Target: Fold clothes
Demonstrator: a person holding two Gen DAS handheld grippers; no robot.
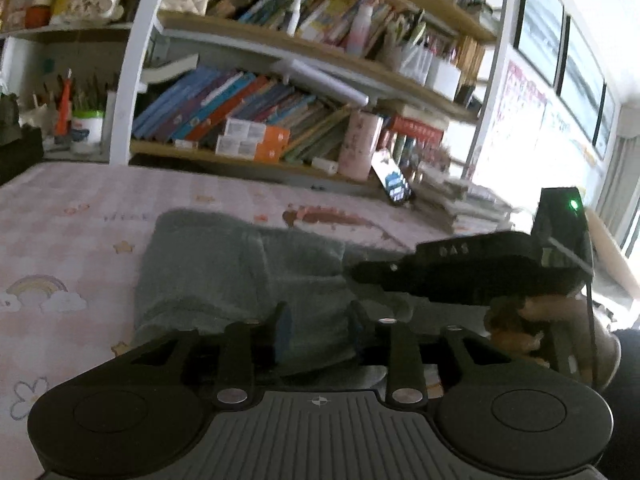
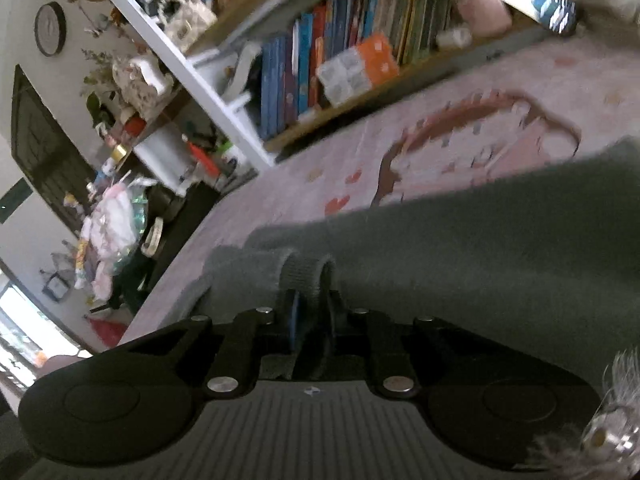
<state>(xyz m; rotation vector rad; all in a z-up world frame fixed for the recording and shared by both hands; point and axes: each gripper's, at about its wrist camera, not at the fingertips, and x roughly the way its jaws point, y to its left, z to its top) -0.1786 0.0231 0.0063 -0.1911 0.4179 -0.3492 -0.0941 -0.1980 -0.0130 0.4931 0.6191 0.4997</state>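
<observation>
Two grippers: both low over one grey garment (image 1: 224, 272) on the pink patterned cover (image 1: 72, 216), bookshelf (image 1: 280, 120) behind
Garment: lying flat and partly folded, its long axis running away from the left gripper toward the shelf; in the right view it stretches off to the right from the fingers
Left gripper (image 1: 320, 332): fingers parted a little, the near hem lying between them; I can't tell whether the pads actually press the cloth
Right gripper (image 2: 312, 300): fingers drawn close, pinching a ribbed cuff (image 2: 306, 276) that bulges up between the tips
Right gripper from the left view (image 1: 460, 276): it comes in from the right side, a hand (image 1: 516, 328) under it, its nose over the garment's right edge
Key relation: the cloth lies straight ahead of both sets of fingers, the left on the near edge, the right on the right-hand edge at the cuff
Nearer hand: the right has the firmer hold, by my read, so it looks the one to lead
Next move, my guess: carry the cuff across the garment's long axis toward the far left side, the left steadying the near hem
Risk: the ribbed cuff is thick and could slip out of a narrow pinch
</observation>
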